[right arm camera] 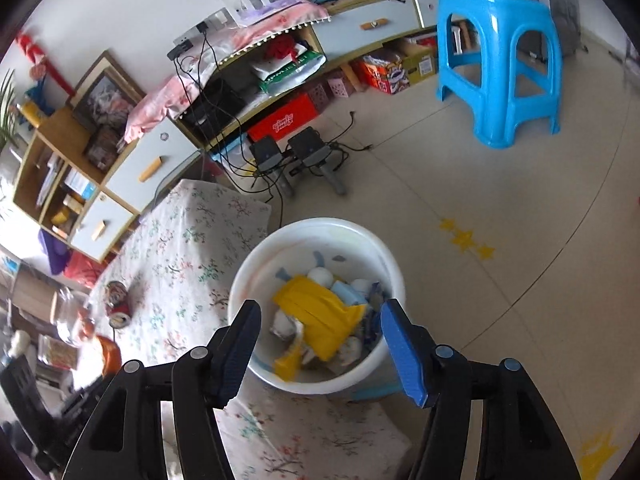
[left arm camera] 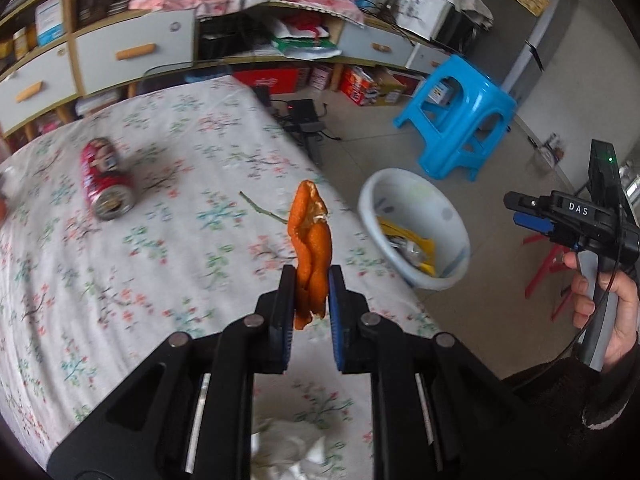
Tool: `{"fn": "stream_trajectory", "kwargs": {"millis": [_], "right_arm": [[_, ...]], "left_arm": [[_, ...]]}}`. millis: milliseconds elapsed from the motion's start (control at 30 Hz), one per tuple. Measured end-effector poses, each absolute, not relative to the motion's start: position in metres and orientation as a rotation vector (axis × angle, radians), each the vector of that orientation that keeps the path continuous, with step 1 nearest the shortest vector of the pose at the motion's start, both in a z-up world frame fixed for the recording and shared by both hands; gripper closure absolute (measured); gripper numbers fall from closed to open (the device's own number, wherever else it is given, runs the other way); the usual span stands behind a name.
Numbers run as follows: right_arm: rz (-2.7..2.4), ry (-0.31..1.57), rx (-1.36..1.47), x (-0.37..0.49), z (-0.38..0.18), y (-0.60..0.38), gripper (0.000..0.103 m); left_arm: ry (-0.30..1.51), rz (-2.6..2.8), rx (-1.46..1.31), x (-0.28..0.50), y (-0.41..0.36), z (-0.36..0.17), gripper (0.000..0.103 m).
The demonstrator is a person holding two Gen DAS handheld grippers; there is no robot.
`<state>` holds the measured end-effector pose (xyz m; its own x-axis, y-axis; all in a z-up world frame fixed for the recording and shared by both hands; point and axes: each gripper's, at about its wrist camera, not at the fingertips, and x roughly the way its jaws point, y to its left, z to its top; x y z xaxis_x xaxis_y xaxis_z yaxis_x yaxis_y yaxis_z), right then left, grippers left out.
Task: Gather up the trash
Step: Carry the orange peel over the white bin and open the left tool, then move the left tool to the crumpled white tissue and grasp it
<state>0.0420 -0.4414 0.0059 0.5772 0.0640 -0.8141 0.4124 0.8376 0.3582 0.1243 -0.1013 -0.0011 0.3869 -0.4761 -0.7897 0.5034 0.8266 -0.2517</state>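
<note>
My left gripper (left arm camera: 312, 276) is shut on an orange peel (left arm camera: 310, 236) and holds it above the floral tablecloth (left arm camera: 160, 280), left of the white trash bucket (left arm camera: 404, 188). A crushed red can (left arm camera: 105, 178) lies on the table at the far left, and a thin green stem (left arm camera: 262, 211) lies beyond the peel. A crumpled white tissue (left arm camera: 288, 448) lies under the gripper. My right gripper (right arm camera: 318, 320) is open and empty above the bucket (right arm camera: 320, 228), which holds yellow wrapping (right arm camera: 316, 316) and other scraps. The right gripper also shows in the left wrist view (left arm camera: 520, 210).
The bucket stands on the floor by the table's right edge. A blue plastic stool (right arm camera: 496, 52) stands farther out on the tiled floor. Two black devices with cables (right arm camera: 296, 152) sit past the table's end. Shelves and drawers (left arm camera: 132, 48) line the wall.
</note>
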Motion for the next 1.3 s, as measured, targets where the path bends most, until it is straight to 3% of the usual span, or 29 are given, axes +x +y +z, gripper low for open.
{"fn": "stream_trajectory", "kwargs": {"millis": [367,667,733,767,800,967,1300], "right_arm": [[-0.227,0.971,0.551,0.024,0.000,-0.459,0.039],[-0.241,0.958,0.577,0.019,0.000,-0.471,0.039],[-0.247,0.956,0.576,0.018,0.000,-0.471,0.039],[-0.248,0.956,0.575,0.018,0.000,-0.472,0.039],[-0.249,0.956,0.573,0.017,0.000,-0.471,0.039],[-0.255,0.956,0.563,0.016,0.000,-0.471,0.039],[-0.240,0.965,0.514,0.020,0.000,-0.457,0.039]], "left_arm": [[1.026,-0.766,0.113,0.128,-0.198,-0.013,0.086],[1.004,-0.778,0.114,0.135,-0.231,-0.018,0.085],[0.997,-0.763,0.118,0.136,-0.234,-0.019,0.064],[1.000,-0.741,0.120,0.137,-0.235,-0.021,0.040],[0.997,-0.718,0.122,0.137,-0.234,-0.021,0.029],[0.995,-0.696,0.159,0.133,-0.228,-0.019,0.026],[0.990,-0.616,0.207,0.122,-0.202,-0.009,0.011]]}}
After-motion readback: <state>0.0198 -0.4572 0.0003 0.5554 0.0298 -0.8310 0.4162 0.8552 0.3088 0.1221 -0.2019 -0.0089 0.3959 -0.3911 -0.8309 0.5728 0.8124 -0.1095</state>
